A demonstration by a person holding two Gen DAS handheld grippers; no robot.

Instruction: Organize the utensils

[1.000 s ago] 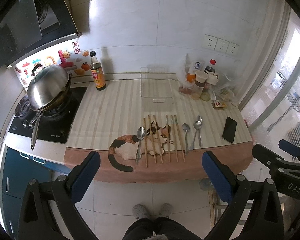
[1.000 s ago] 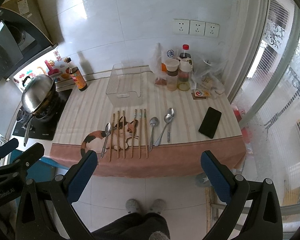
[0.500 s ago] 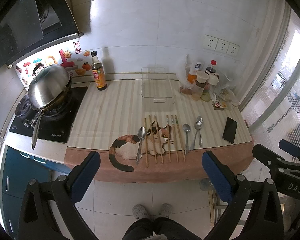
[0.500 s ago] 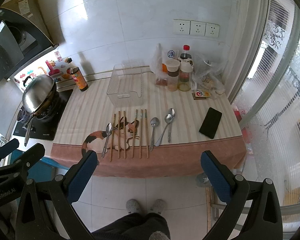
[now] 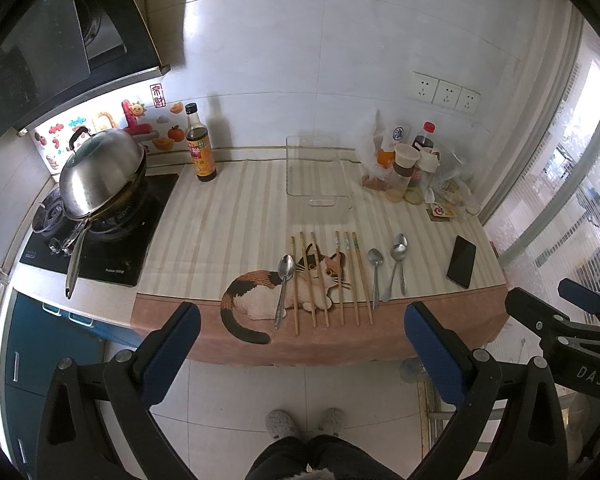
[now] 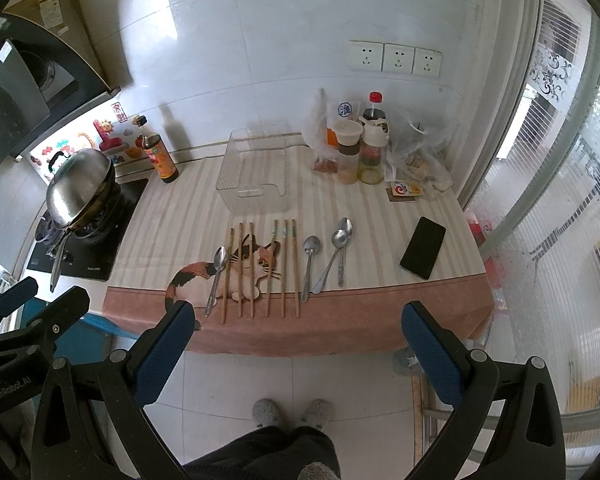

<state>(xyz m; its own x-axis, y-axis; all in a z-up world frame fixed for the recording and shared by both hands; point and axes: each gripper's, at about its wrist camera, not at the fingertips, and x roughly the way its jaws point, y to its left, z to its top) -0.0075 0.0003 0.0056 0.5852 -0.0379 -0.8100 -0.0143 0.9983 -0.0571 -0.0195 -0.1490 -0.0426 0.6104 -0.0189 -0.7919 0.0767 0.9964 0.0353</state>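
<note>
Both the left gripper and the right gripper hang with jaws wide and holding nothing, short of the table. On its near edge lie six chopsticks and four spoons in a row, a clear bin just behind them.

White tiled walls rise behind a counter covered by a striped cloth with a pink front edge; three sockets sit above its back right corner. Daylight enters through a frosted window along the right edge. A black range hood hangs over the left end, above a pale tiled floor.
</note>
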